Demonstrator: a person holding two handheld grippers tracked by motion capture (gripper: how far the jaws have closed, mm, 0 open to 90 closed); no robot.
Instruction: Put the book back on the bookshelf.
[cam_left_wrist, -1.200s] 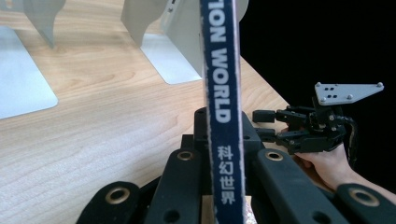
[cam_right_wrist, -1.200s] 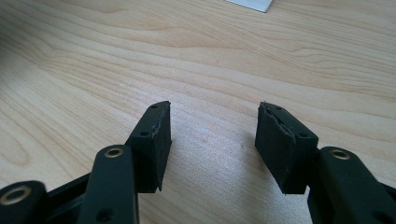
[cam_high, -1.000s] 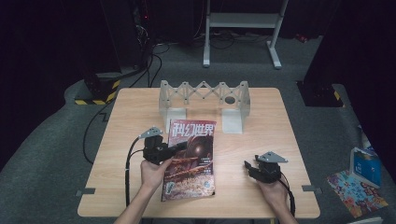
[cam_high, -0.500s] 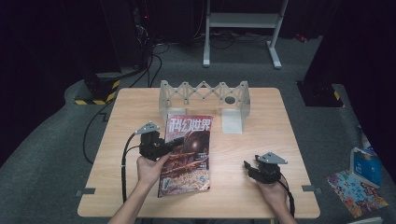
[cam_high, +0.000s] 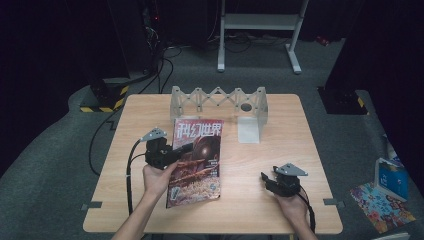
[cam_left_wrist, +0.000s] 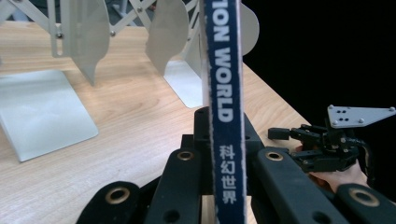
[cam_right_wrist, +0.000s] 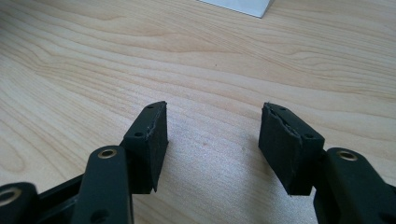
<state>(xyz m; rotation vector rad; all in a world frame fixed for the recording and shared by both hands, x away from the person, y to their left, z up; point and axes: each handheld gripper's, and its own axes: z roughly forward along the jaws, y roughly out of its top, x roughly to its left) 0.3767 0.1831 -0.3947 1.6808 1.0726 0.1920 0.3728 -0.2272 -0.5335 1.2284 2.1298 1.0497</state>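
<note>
Low in the high view, two forearms are coming in from the bottom edge. The right gripper (cam_high: 272, 181) is sitting at lower right of the frame on the bare table (cam_high: 310, 130), its jaws standing spread with nothing between them; the right gripper view is showing wood grain through the gap. It is well apart from the magazine.

Left of centre, the left gripper (cam_high: 176, 151) is pinching the magazine (cam_high: 196, 160) at its left edge, the spine side. In the left gripper view, the jaws are pressing together on the blue spine (cam_left_wrist: 224, 107), which is running straight up the middle of the frame (white lettering, partly Chinese characters). The magazine is lying tilted in the high view, its lower end near the left hand (cam_high: 159, 178) and its red-titled top reaching toward the rack; whether its far edge is touching the table I cannot tell.

Farther back, at upper centre of the high view, a pale metal accordion-style file rack (cam_high: 218, 100) is standing on the table, with a flat base plate (cam_high: 248, 131) just right of the magazine's top. Beyond the table, a black cable (cam_high: 102, 135) is trailing over grey floor (cam_high: 60, 150), and a white metal stand (cam_high: 260, 22) is standing at top.

At far lower right of the frame, a blue box (cam_high: 391, 178) and a colourful booklet (cam_high: 382, 207) are lying on the floor.
</note>
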